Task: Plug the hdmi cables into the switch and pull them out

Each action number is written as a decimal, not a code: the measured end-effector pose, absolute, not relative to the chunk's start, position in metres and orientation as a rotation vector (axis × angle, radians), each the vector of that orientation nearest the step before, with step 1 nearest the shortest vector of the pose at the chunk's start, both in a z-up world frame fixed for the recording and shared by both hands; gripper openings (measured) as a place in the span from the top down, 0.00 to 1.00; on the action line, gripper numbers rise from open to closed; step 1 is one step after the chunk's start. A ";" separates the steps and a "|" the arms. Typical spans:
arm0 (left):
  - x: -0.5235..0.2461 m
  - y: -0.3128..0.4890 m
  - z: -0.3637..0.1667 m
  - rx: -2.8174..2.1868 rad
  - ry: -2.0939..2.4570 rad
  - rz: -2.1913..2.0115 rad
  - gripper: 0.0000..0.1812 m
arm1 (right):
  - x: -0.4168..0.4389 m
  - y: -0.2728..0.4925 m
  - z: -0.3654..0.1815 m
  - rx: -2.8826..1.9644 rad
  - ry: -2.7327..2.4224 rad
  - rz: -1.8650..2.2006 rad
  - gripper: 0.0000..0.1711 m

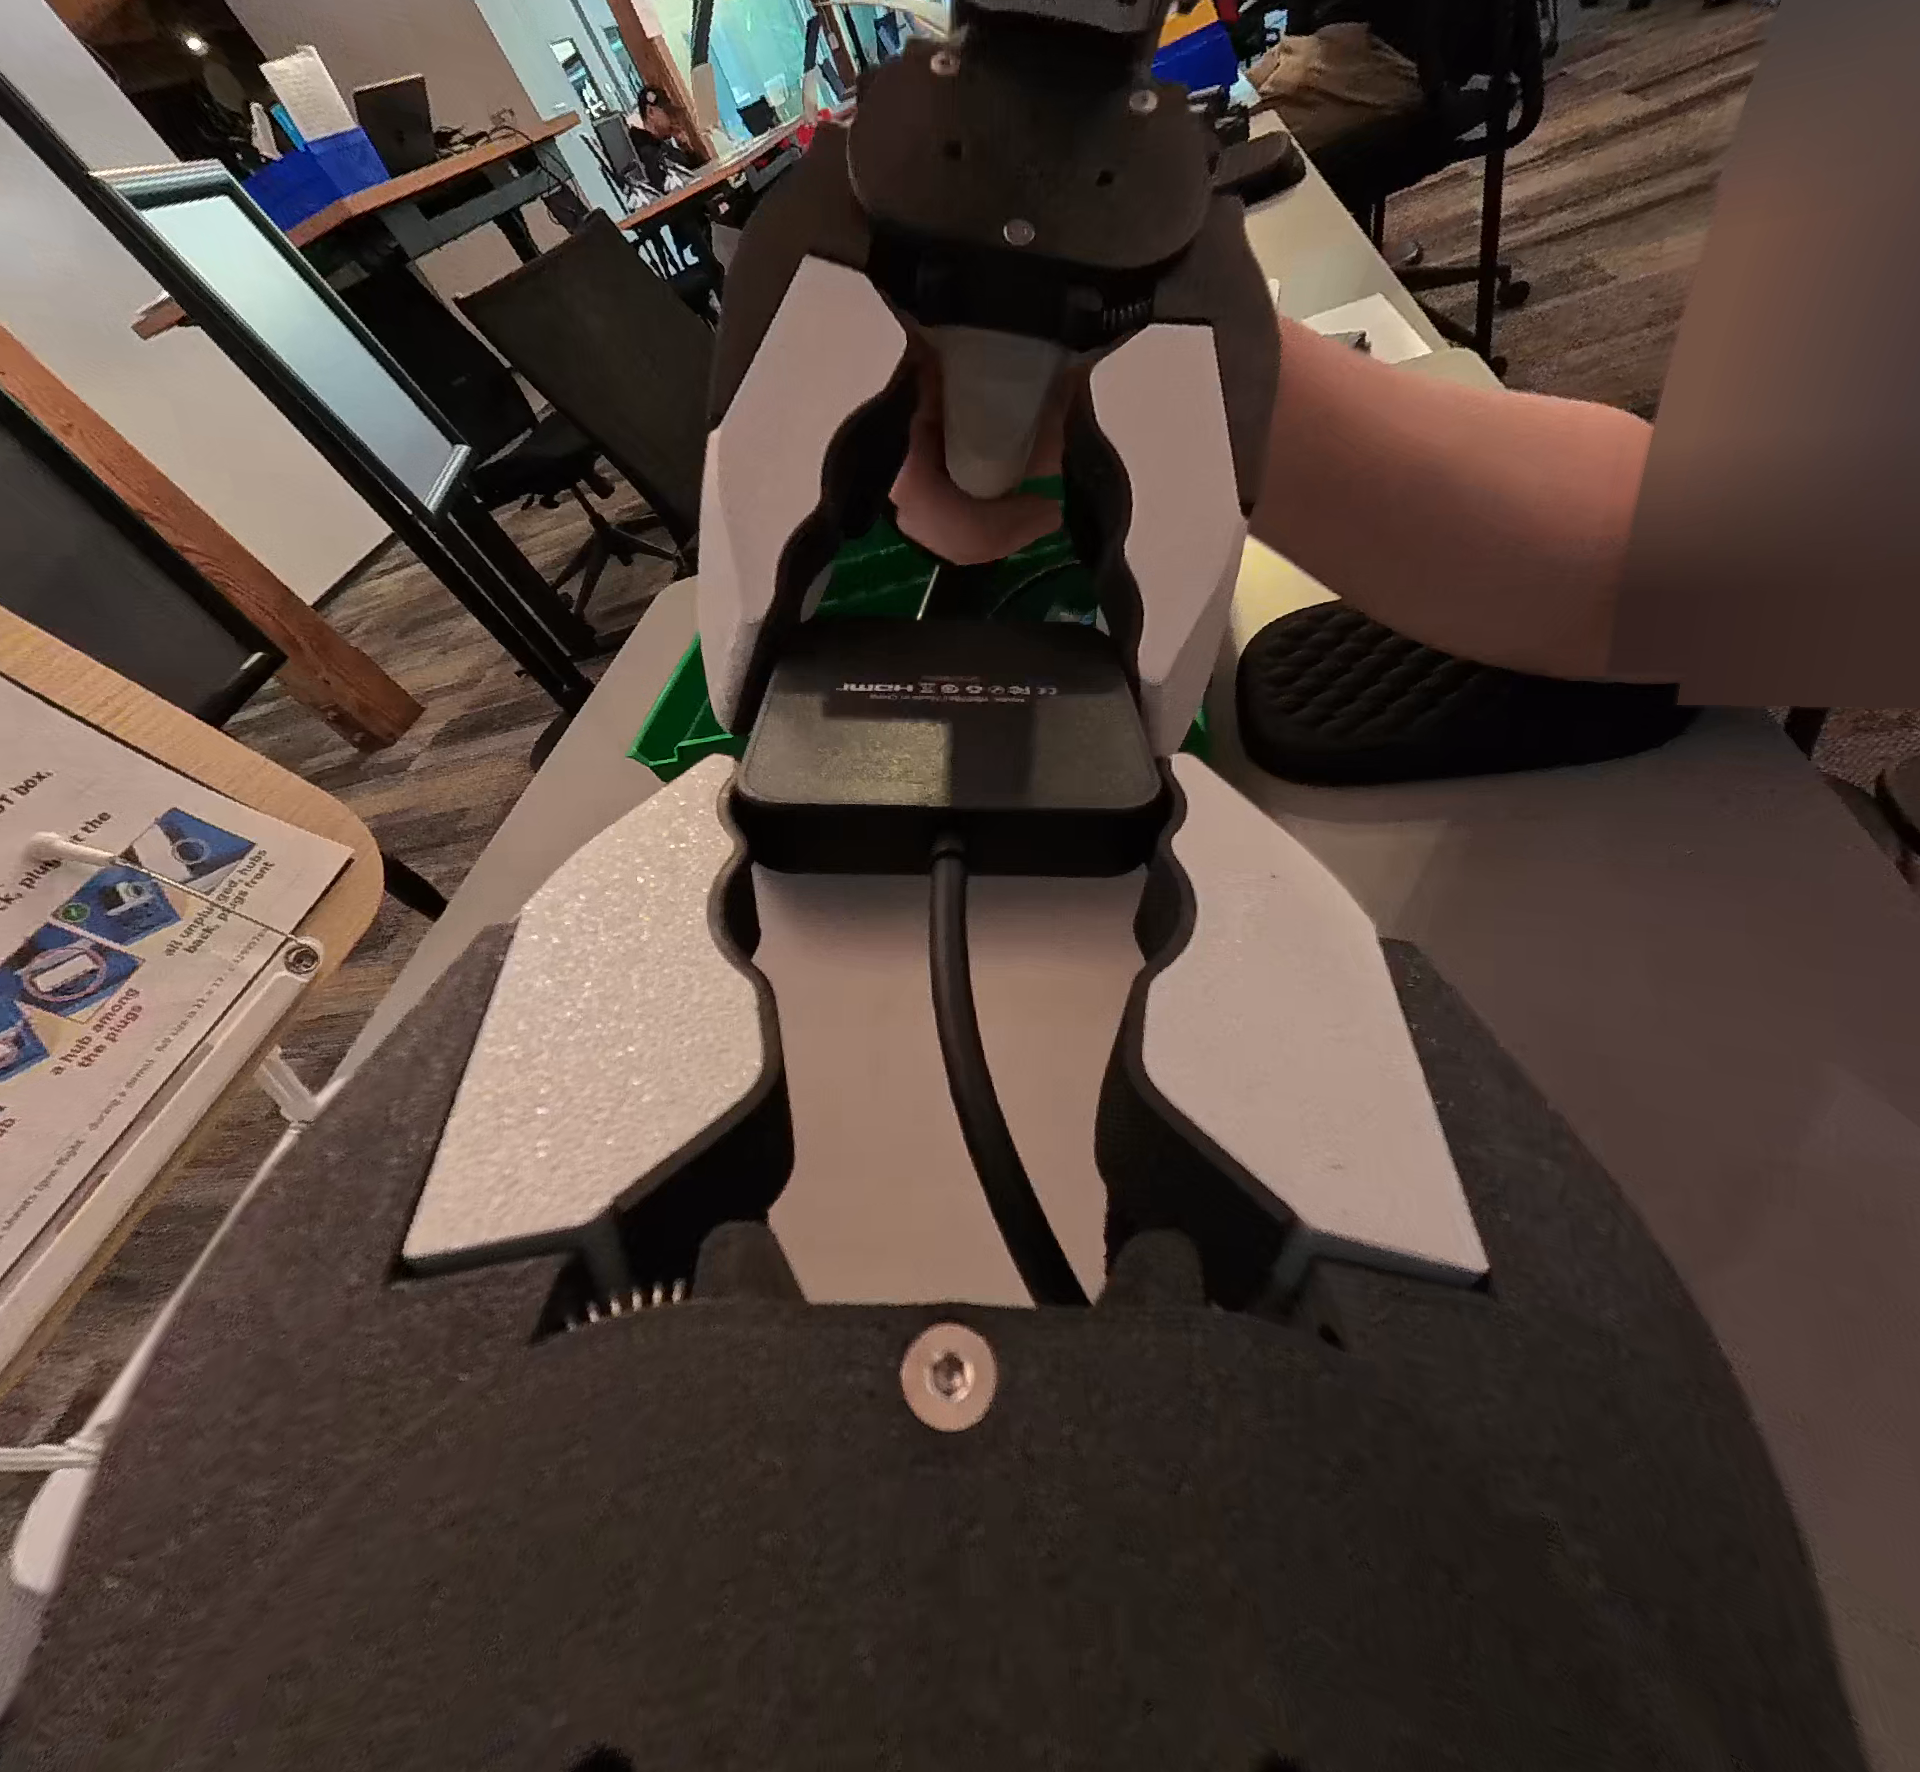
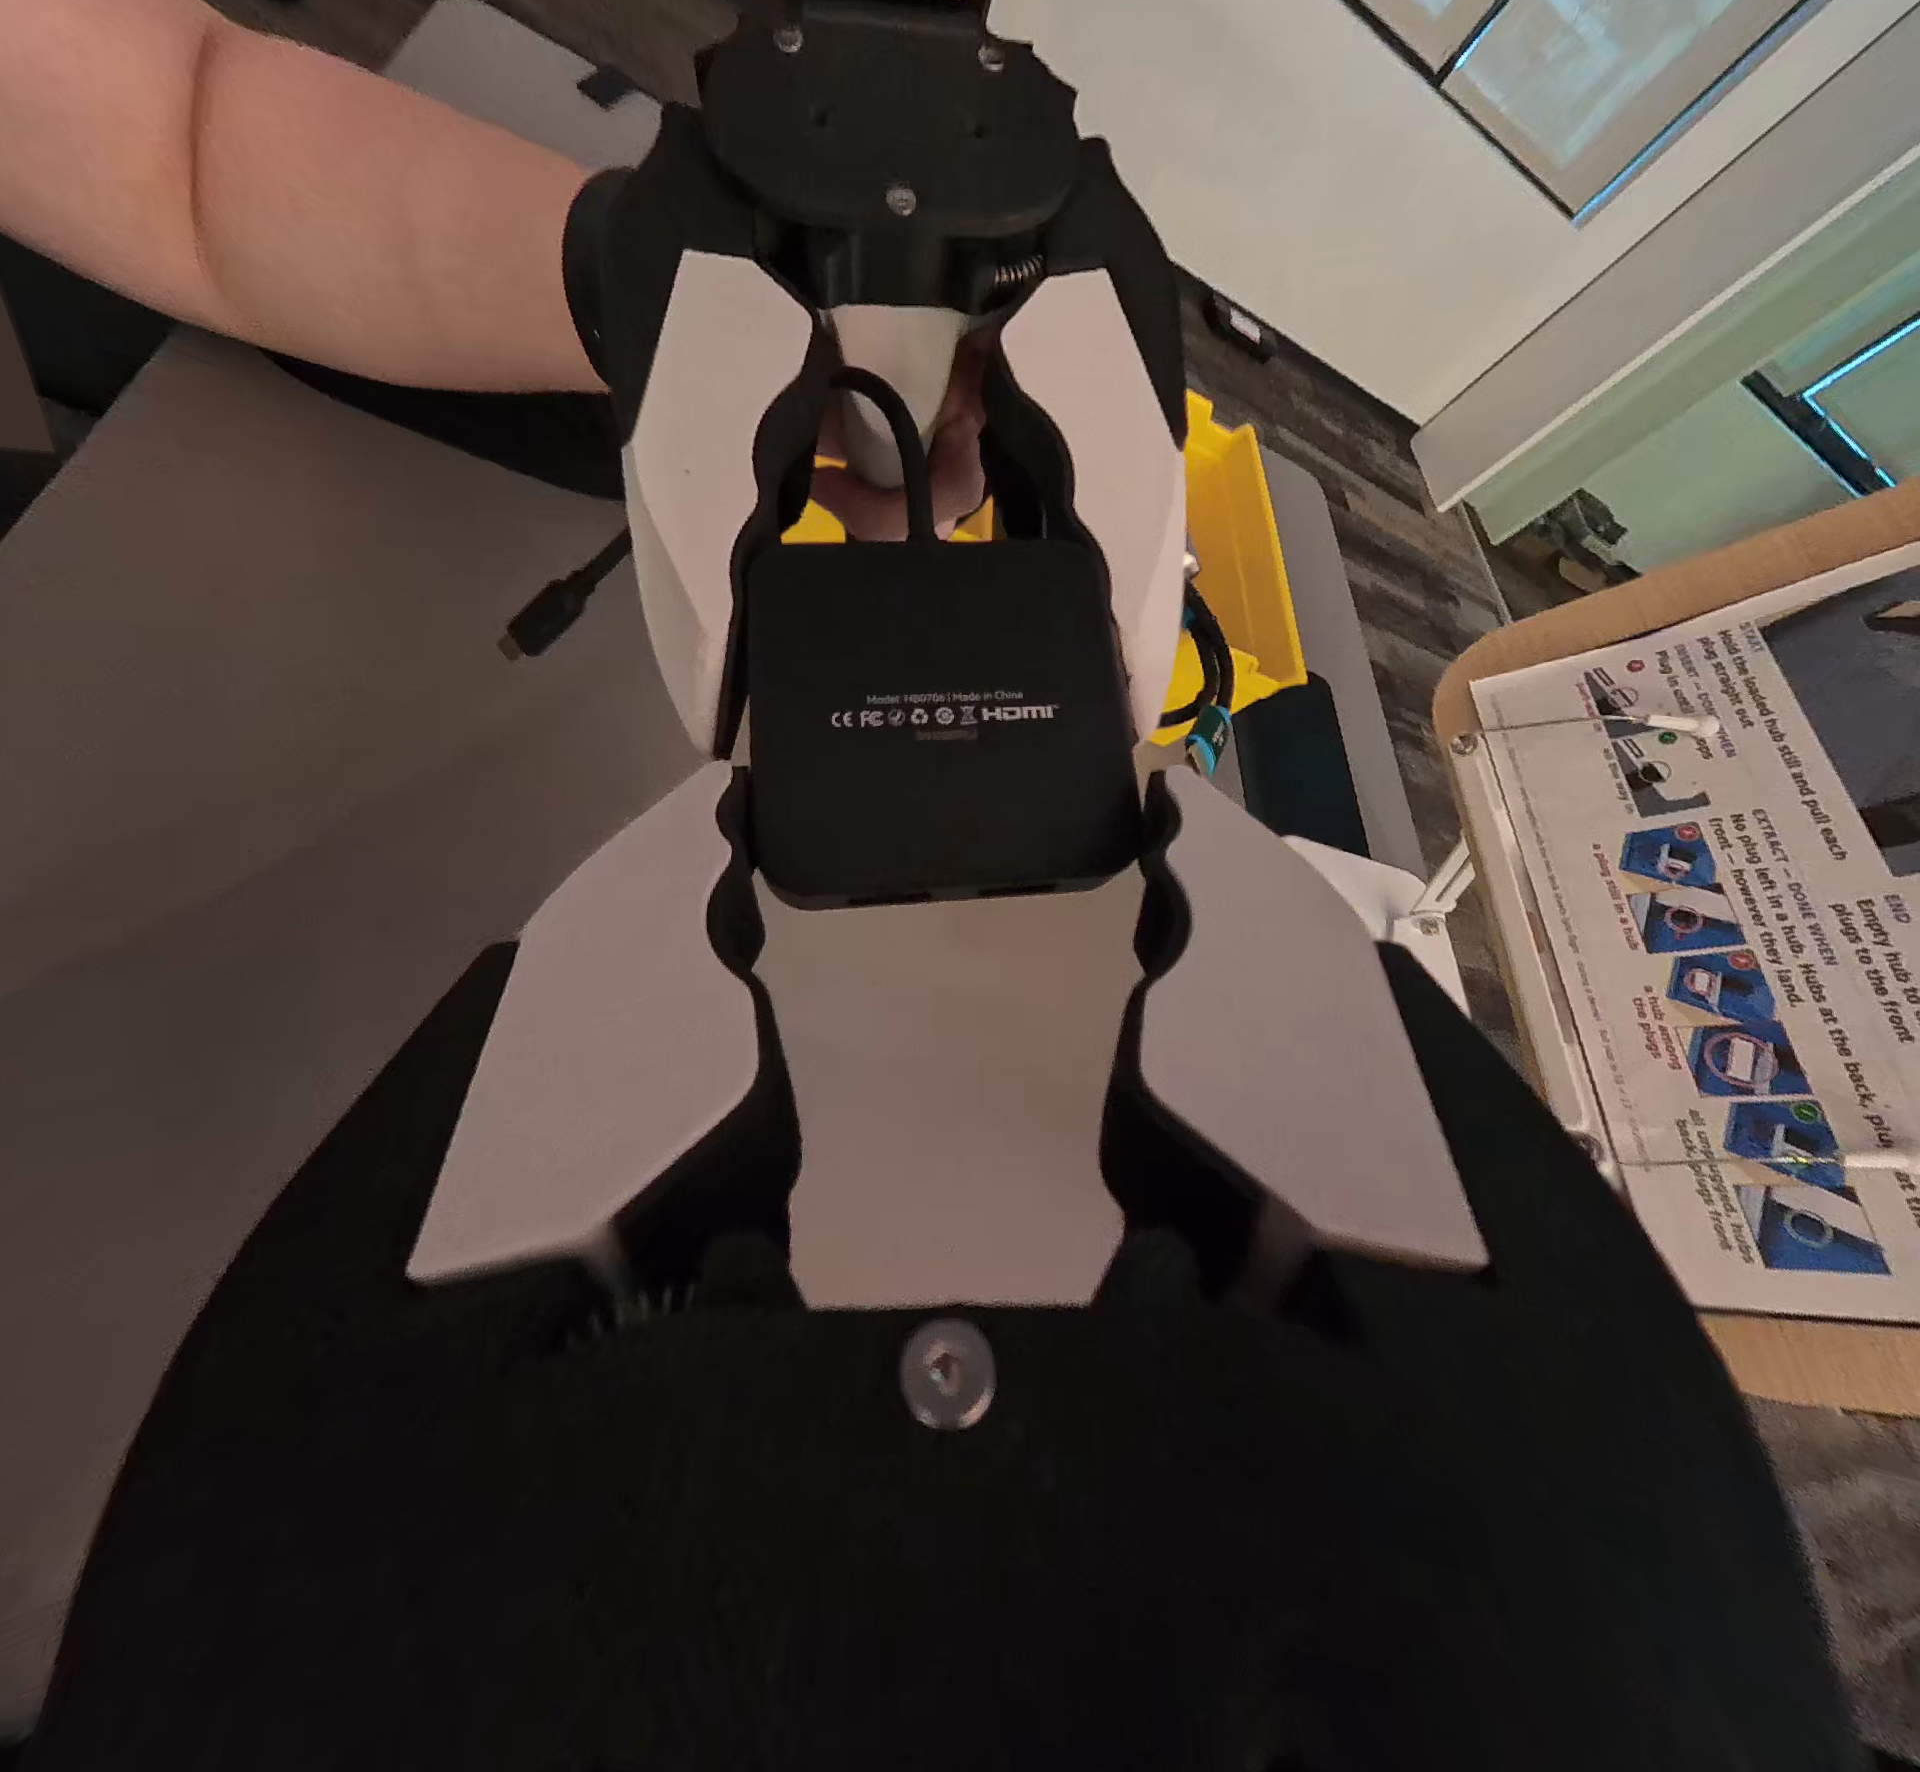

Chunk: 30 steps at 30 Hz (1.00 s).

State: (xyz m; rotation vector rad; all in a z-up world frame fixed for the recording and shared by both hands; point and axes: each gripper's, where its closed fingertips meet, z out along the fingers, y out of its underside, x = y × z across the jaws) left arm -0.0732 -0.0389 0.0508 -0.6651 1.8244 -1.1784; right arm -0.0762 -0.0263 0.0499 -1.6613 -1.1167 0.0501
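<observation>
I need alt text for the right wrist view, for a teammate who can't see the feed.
A black switch box is held in the air from opposite ends by two tools: the right tool in the foreground and the left tool facing it. A short black cable loops from the box's far end, above a grey table and a yellow bin.

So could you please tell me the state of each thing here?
HDMI switch: held off the table, label side up, near ports empty.
Switch's own cable: attached, trailing back through the left gripper.
Left gripper: shut on the switch.
Right gripper: shut on the switch.
</observation>
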 end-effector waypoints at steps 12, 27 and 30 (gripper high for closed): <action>-0.086 -0.017 0.085 -0.603 1.653 -1.063 0.61 | -0.062 -0.010 0.099 -1.641 -0.445 0.901 0.61; -0.084 0.022 0.090 -0.721 1.526 -0.874 0.56 | 0.018 -0.014 0.085 -1.785 -0.261 0.819 0.92; -0.094 0.035 0.105 -0.780 1.463 -0.952 0.58 | 0.131 -0.045 0.077 -1.829 0.044 0.461 0.92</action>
